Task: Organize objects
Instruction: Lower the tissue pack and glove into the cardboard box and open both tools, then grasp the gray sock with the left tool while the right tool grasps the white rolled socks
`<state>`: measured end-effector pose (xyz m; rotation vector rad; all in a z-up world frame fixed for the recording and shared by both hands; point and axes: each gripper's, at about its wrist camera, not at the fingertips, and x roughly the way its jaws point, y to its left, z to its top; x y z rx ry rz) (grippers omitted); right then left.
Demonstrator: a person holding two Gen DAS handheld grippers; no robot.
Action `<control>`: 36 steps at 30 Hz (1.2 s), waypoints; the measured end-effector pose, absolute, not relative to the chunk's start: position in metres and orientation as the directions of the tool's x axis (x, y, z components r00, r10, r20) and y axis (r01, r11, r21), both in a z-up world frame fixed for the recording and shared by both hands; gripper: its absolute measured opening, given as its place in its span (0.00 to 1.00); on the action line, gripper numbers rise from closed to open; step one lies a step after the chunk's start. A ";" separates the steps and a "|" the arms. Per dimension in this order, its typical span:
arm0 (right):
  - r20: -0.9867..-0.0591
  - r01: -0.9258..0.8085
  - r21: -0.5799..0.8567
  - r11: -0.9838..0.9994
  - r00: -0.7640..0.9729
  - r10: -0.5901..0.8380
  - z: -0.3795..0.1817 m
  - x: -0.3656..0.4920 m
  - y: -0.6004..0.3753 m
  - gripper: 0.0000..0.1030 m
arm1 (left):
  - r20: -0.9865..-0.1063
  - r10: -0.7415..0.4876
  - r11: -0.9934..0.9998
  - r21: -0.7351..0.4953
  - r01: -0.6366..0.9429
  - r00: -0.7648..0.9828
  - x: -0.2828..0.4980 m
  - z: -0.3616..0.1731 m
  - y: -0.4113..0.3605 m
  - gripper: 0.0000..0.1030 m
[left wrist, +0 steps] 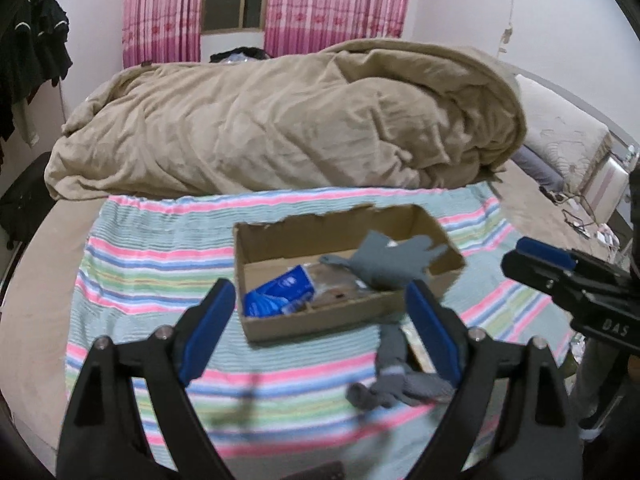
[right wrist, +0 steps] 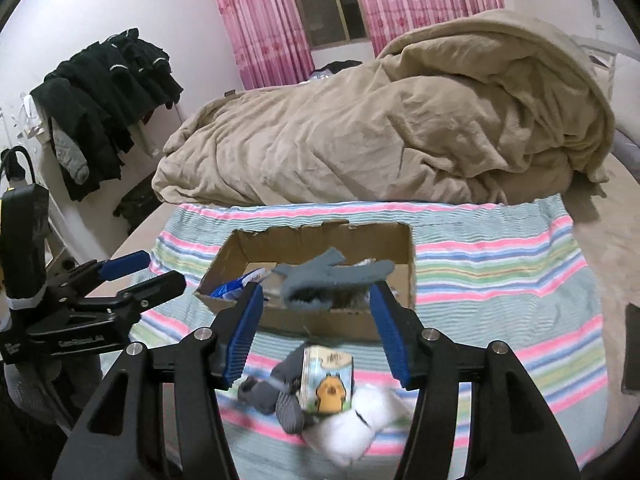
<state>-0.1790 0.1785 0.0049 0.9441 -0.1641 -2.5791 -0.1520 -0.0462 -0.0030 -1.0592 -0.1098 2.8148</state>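
Note:
An open cardboard box [left wrist: 288,320] [right wrist: 320,320] sits on a striped towel [left wrist: 152,272] [right wrist: 500,272] on the bed. In it lie a blue packet [left wrist: 276,292] [right wrist: 236,286] and a grey glove [left wrist: 388,260] [right wrist: 328,276] draped over its near edge. In front of the box lie a second grey glove [left wrist: 396,388] [right wrist: 276,396], a small carton with an orange figure [right wrist: 328,380] and a white sock [right wrist: 352,424]. My left gripper [left wrist: 320,328] [right wrist: 140,272] is open and empty above the box. My right gripper [right wrist: 316,332] is open and empty over the loose items; it shows at the right of the left wrist view [left wrist: 548,256].
A crumpled beige blanket [left wrist: 288,120] [right wrist: 384,120] fills the bed behind the towel. Dark clothes [right wrist: 108,96] hang on a rack at the left. Pillows [left wrist: 560,128] and cables [left wrist: 576,216] lie at the right. Pink curtains [left wrist: 332,0] hang behind.

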 end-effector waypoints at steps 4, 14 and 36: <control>-0.591 0.308 0.245 -0.919 -0.704 -0.394 0.007 -0.162 0.188 0.57 | -0.649 0.160 -0.987 -0.122 -0.105 -0.744 -0.130 0.000 -0.038 0.85; -0.607 0.295 0.257 -0.920 -0.692 -0.391 -0.001 -0.116 0.204 0.57 | -0.691 0.178 -0.983 -0.162 -0.090 -0.700 -0.086 -0.025 -0.027 0.85; -0.701 0.225 0.320 -0.920 -0.597 -0.390 -0.074 -0.121 0.219 0.57 | -0.776 0.186 -0.982 -0.122 -0.146 -0.602 -0.089 -0.085 0.005 0.85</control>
